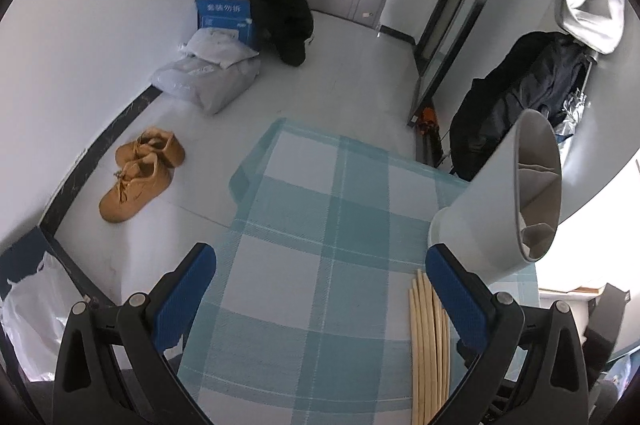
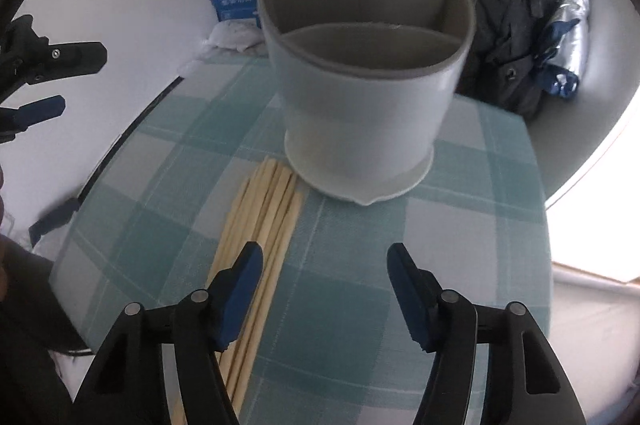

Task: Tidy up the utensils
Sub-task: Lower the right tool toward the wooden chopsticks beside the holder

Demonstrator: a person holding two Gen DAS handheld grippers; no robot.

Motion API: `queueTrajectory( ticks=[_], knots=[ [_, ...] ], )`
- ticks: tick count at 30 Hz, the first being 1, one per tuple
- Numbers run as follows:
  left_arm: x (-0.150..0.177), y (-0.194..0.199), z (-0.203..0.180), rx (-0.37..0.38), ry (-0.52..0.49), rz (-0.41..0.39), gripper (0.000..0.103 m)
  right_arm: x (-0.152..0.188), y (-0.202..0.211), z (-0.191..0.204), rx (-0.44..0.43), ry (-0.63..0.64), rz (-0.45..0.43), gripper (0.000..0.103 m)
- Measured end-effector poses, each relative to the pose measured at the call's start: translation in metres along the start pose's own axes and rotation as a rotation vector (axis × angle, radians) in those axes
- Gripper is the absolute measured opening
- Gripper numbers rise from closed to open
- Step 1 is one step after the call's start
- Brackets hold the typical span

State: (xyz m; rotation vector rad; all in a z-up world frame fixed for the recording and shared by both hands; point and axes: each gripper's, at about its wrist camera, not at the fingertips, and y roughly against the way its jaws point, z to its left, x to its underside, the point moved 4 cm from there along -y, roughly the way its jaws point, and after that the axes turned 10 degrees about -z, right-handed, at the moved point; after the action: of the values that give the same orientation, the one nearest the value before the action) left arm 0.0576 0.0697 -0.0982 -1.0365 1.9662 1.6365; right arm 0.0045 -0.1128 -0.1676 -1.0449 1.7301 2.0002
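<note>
Teal-and-white checked cloth covers the counter.

Left wrist view: left hand-held gripper spread wide, nothing between its blue pads, hanging over bare cloth. A bundle of pale wooden chopsticks lies on the cloth just inside the right-side pad; their near ends run off the bottom edge and part of the bundle is hidden behind that finger. A grey utensil holder stands beyond them near the counter's right edge, badly bent by the lens; inner dividers are visible, compartment contents hard to read. On the floor: a pair of tan shoes, a heap of bags and dark clothing by the wall.

Right wrist view: right hand-held gripper released, jaws partly apart, gripping nothing. Its left-side pad sits over the chopsticks, covering part of them; contact cannot be judged. Far ends of the chopsticks reach the holder's base rim. Holder is blurred; three compartments appear empty. Left hand-held gripper is cut off at the frame's left edge.
</note>
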Motion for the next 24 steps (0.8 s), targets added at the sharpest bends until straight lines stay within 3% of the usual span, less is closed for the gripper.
queueTrajectory(
  ticks=[4, 12, 14, 24],
  knots=[
    [0.002, -0.002, 0.008, 0.009, 0.024, 0.019, 0.102, 0.005, -0.016, 0.005, 0.03, 0.019, 0.063, 0.051],
    [0.002, -0.003, 0.019, 0.022, 0.044, 0.035, 0.102, 0.004, -0.012, 0.004, 0.037, 0.005, 0.08, 0.042],
    [0.001, -0.002, 0.022, 0.022, 0.052, 0.034, 0.102, 0.004, -0.017, 0.003, 0.052, 0.021, 0.103, 0.036],
    [0.004, -0.002, 0.031, 0.027, 0.072, 0.039, 0.102, -0.005, -0.017, 0.015, 0.032, 0.024, 0.083, 0.033]
  ],
)
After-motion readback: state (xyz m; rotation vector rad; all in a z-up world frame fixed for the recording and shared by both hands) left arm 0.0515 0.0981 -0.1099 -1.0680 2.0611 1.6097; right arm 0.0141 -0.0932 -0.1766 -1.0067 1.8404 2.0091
